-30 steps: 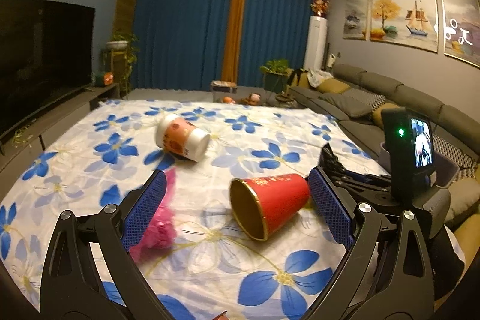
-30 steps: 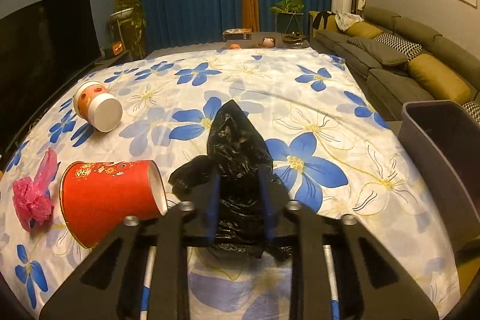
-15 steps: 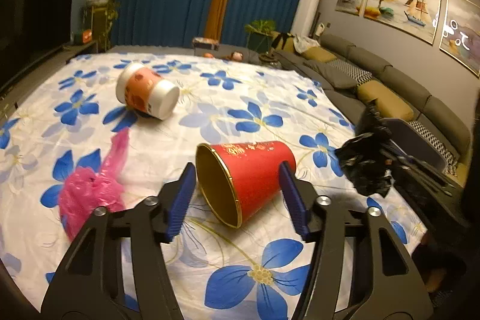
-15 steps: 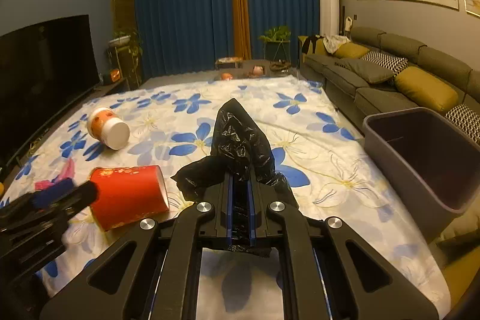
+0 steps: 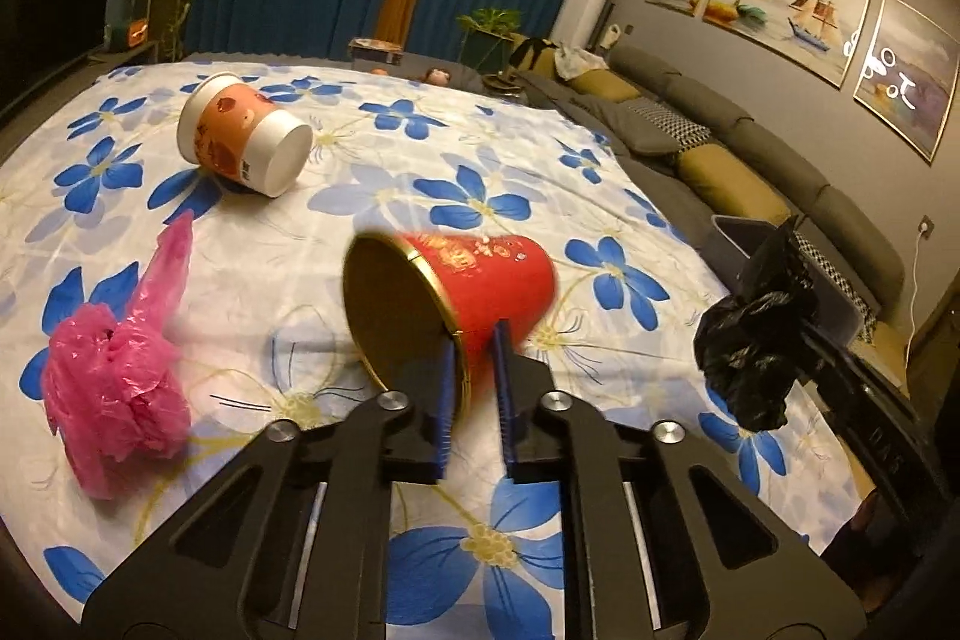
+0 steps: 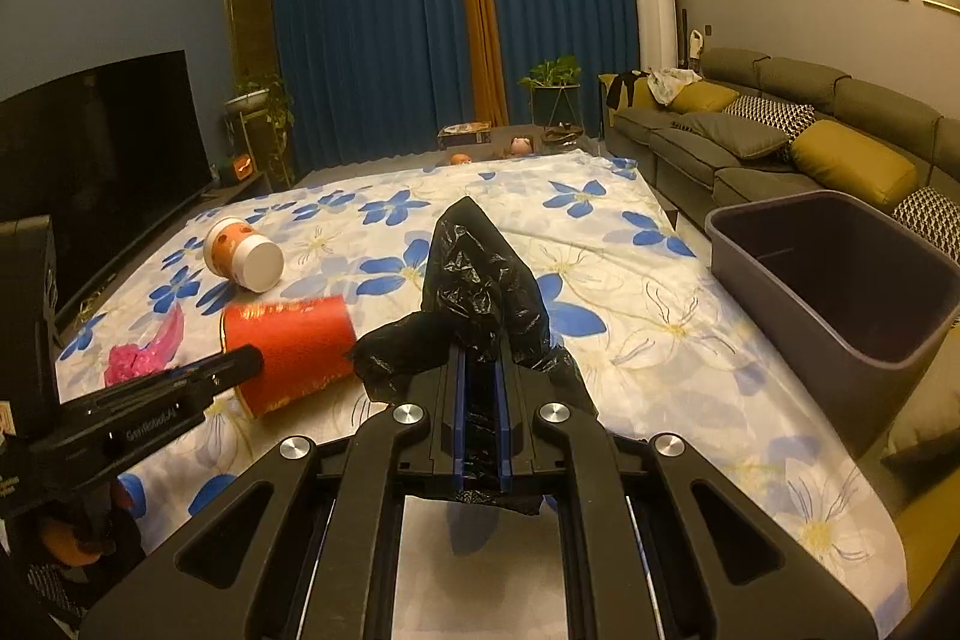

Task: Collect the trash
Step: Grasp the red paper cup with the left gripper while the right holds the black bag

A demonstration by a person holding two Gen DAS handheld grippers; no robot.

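So the worktop (image 6: 690,340) is a big one under a white cloth with blue flowers, and the grey bin (image 6: 840,280) sits just off its right edge, mouth up. Red paper cup (image 5: 480,280) lies on its side near the front edge, long axis running toward the far right corner, open mouth facing back at the left tool (image 5: 474,388). That tool is pinched tight on the near part of the cup wall at the rim. Right tool (image 6: 480,424) is clamped on a crumpled black plastic bag (image 6: 480,280), up off the cloth, and it's the one nearer the bin, which lies to its right. Orange-and-white cup (image 5: 240,142) is tipped over toward the far left, pink plastic bag (image 5: 114,376) near the left edge, both untouched
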